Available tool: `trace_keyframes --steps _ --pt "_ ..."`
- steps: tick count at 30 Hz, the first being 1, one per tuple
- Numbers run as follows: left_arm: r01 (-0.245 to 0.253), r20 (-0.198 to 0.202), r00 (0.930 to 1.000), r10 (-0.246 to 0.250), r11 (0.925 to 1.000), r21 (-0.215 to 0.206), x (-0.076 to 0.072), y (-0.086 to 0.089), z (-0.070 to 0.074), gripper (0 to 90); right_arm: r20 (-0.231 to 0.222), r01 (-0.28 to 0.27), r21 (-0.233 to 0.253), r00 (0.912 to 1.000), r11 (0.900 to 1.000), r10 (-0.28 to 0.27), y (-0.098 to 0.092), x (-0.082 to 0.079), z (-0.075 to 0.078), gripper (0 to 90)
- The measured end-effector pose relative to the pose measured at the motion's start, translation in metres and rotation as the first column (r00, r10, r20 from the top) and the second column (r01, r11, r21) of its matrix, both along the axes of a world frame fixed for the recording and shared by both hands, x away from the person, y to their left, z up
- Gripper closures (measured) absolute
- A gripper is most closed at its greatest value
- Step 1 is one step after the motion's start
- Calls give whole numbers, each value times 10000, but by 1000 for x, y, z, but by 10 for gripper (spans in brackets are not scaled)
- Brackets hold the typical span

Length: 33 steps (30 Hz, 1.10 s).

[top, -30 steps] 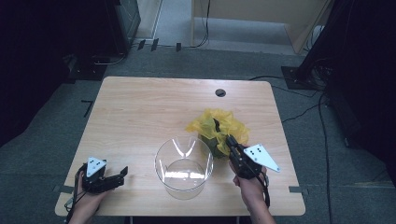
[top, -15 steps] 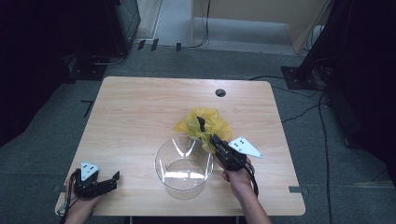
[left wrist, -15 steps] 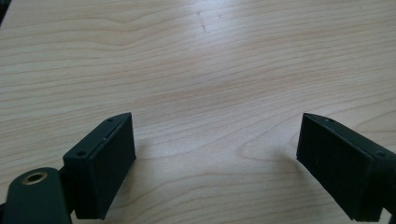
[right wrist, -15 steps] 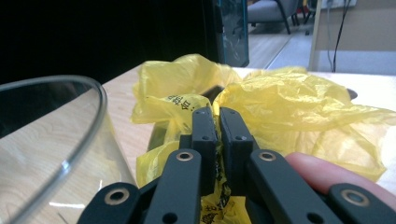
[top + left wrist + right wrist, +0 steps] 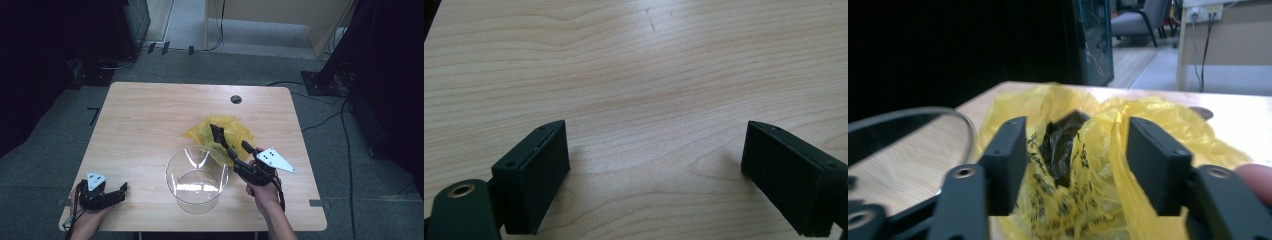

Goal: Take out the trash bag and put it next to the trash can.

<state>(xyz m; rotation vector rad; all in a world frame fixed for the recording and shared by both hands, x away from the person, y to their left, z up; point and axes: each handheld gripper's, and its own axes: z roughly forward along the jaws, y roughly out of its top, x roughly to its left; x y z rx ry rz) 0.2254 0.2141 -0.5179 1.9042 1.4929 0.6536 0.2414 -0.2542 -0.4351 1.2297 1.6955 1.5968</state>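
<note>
The right tool point(image 5: 1075, 165) is spread apart, its jaws straddling the crumpled yellow plastic bag point(image 5: 220, 134), which lies on the pale wooden desk point(image 5: 150, 120) just behind the clear glass bowl point(image 5: 196, 179). Nothing gripped yet. In the right gripper view a dark fold sits between the jaws, so that looks the spot to bite. Push in deeper, gather plenty of film, clench firmly, then lift clear of the bowl's rim. The left tool point(image 5: 659, 165) rests released on the near left corner, holding nothing.
</note>
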Motion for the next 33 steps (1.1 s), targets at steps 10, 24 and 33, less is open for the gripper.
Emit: trace_keyframes --steps 10,24,33 --pt "19 -4 10000 -19 10000 5 3 1 0 116 472 597 -243 9972 9979 -585 -16 -11 14 249" --pt "-22 1 10000 22 10000 -3 5 1 0 117 -1056 1279 -947 9848 9873 -1377 -62 -25 -22 214" --pt "-26 3 10000 26 10000 -7 5 1 0 117 -1758 1713 -1421 9649 9749 -1952 -84 -33 -39 213"
